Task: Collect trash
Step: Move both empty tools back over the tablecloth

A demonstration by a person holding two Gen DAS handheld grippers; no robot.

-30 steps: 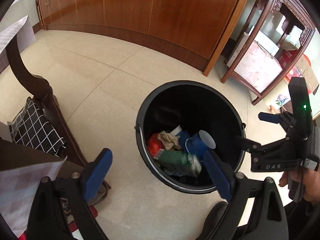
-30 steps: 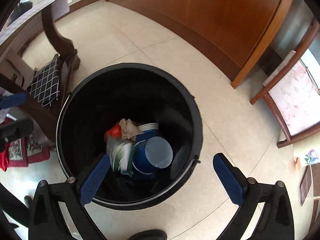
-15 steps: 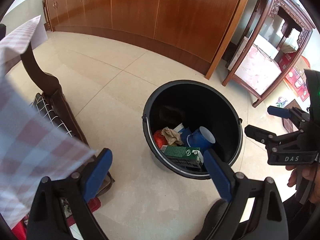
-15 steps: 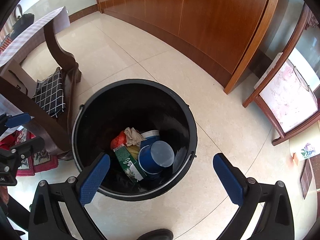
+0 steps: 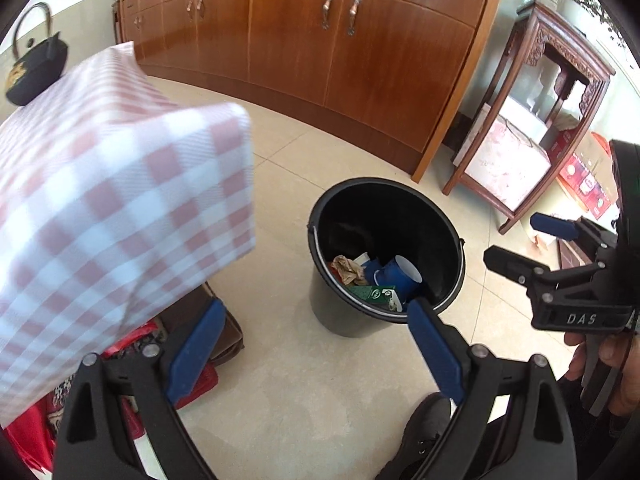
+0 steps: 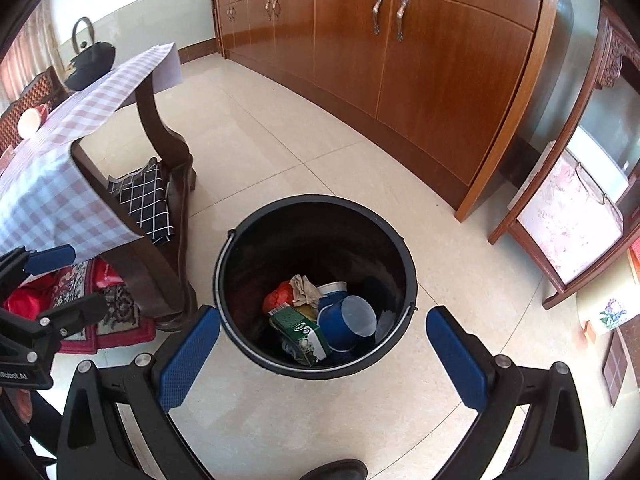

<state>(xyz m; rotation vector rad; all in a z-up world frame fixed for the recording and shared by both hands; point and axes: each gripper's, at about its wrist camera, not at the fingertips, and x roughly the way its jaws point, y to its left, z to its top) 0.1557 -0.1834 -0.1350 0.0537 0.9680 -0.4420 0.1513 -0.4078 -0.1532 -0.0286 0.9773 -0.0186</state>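
A black bucket [image 6: 316, 199] stands on the tiled floor and holds trash: a blue cup [image 6: 344, 324], a green carton [image 6: 302, 330], crumpled brown paper [image 6: 304, 286] and a red wrapper [image 6: 278, 298]. My right gripper [image 6: 322, 356] hangs open above the bucket's near rim with nothing between its blue pads. My left gripper [image 5: 316, 348] is open and empty too, above the floor just left of the bucket [image 5: 384, 183]. In each wrist view the other gripper shows at the edge: the right gripper [image 5: 510, 238] and the left gripper [image 6: 90, 280].
A table with a pink checked cloth [image 6: 60, 184] stands left of the bucket, with a black kettle [image 6: 90, 60] on it. Its corner [image 5: 120, 200] fills the left wrist view's left side. Wooden cabinets [image 6: 400, 60] line the back. A carved stand [image 5: 540, 120] is at right. A shoe [image 5: 432, 428] shows below.
Both grippers have risen and drawn back from the bucket, which looks smaller now. The tablecloth corner has come into the left wrist view. Both stayed open.
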